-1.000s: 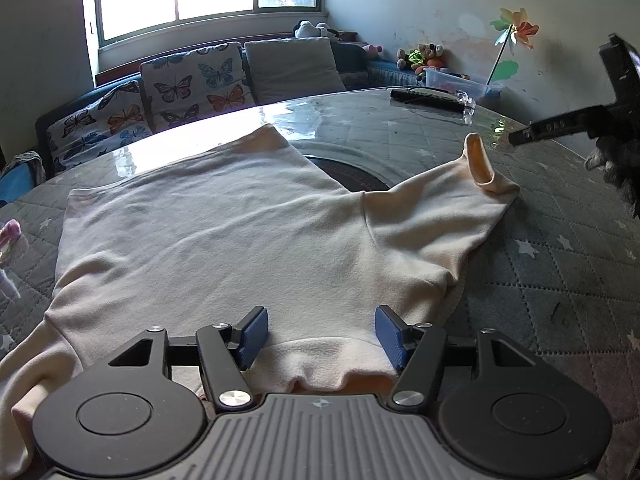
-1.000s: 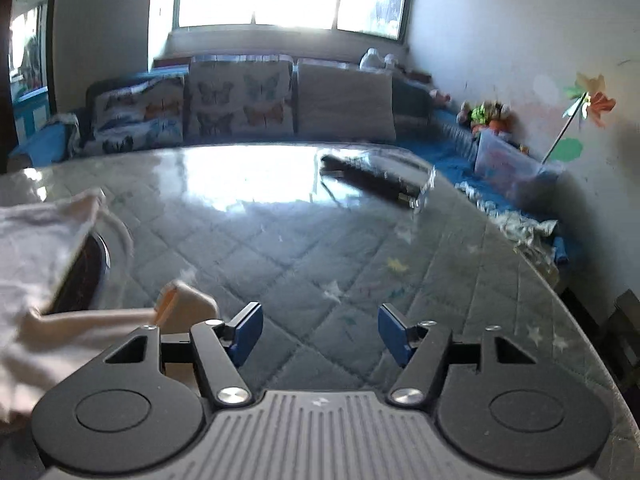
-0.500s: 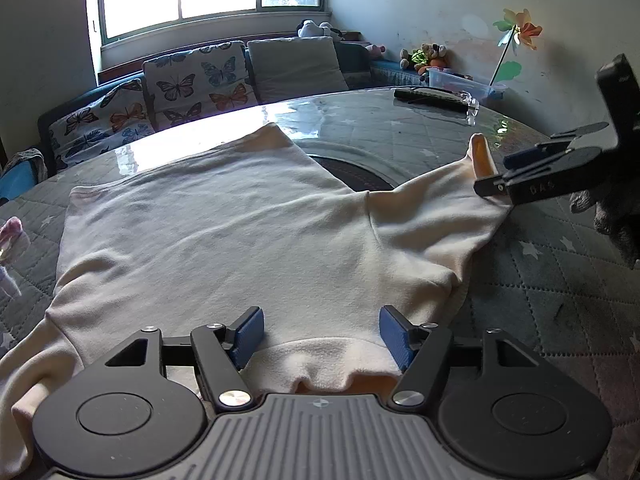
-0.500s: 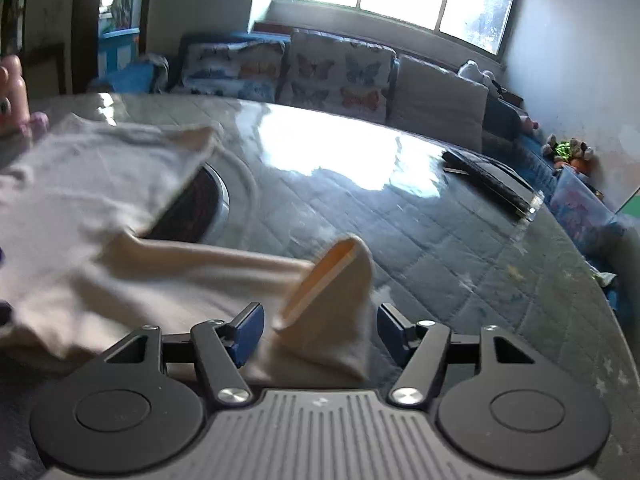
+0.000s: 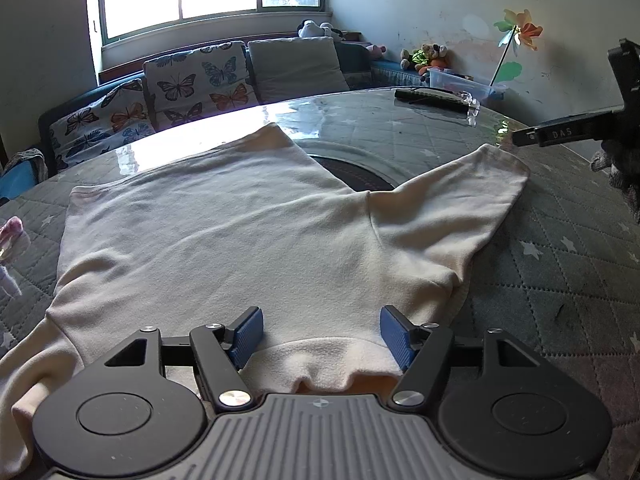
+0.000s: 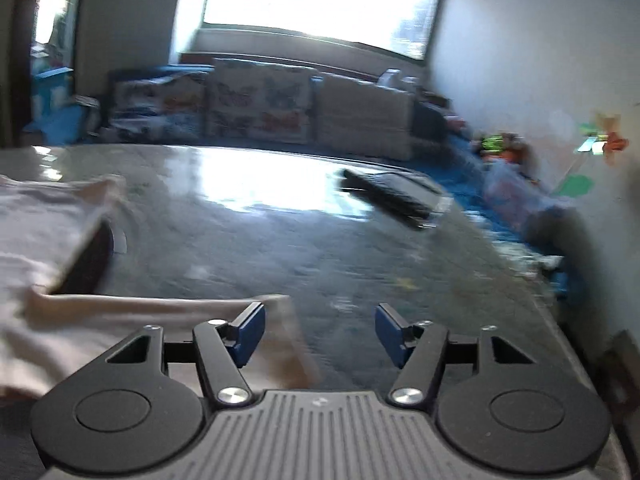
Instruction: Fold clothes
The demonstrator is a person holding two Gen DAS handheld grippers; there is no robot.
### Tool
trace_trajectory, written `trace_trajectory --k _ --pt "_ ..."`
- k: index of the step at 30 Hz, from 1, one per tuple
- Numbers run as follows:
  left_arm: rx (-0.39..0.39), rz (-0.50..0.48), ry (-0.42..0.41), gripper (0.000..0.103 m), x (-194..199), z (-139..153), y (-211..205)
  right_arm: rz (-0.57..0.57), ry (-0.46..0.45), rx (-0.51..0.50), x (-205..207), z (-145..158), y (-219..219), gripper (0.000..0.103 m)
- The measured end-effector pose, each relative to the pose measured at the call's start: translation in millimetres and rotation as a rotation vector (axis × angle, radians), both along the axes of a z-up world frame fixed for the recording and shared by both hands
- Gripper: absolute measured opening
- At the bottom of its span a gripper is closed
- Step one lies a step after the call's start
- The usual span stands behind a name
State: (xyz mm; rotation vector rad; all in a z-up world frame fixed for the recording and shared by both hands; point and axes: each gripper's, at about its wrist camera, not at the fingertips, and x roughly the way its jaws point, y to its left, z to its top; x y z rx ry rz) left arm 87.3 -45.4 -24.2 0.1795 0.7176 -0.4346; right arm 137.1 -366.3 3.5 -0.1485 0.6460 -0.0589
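Observation:
A cream long-sleeved top (image 5: 224, 240) lies spread flat on the quilted grey table (image 5: 560, 280). My left gripper (image 5: 322, 334) is open, its blue pads either side of the collar (image 5: 320, 364) at the near edge. The right sleeve (image 5: 472, 196) lies flat, its cuff toward the far right. My right gripper (image 6: 318, 330) is open and empty just above and right of that cuff (image 6: 280, 320); it also shows in the left wrist view (image 5: 560, 134) at the right edge. The right wrist view is blurred.
A black remote in a clear holder (image 5: 434, 98) lies at the far side of the table, also in the right wrist view (image 6: 394, 198). A dark round inset (image 5: 356, 174) shows under the top. A sofa with butterfly cushions (image 5: 192, 88) stands behind.
The raised cuff that stood between the right gripper's pads half a second ago now lies flat on the table. The right gripper has swung away to the right. The left gripper has not moved.

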Motion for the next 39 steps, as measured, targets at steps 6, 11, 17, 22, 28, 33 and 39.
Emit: trace_trajectory --k 6,11,17,22,28,33,39 --pt "-0.005 0.007 0.003 0.068 -2 1 1 0.105 0.122 0.138 23 -25 13 0.047" --pt "-0.016 0.017 0.006 0.068 -4 1 5 0.056 0.120 0.155 36 -31 5 0.049" --pt "-0.009 0.012 -0.009 0.068 -7 4 3 0.091 0.119 0.122 26 -25 15 0.053" --pt "-0.023 -0.009 -0.041 0.067 -13 13 -2 0.056 0.109 0.150 15 -24 7 0.053" --pt "-0.022 -0.112 -0.072 0.057 -20 19 -26 -0.048 0.105 0.181 9 -22 -25 0.051" --pt "0.001 -0.166 -0.056 0.032 -18 13 -42 -0.067 0.123 0.231 9 -31 -35 0.026" --pt "0.005 -0.203 -0.050 0.011 -19 9 -49 -0.046 0.083 0.216 7 -26 -32 0.008"
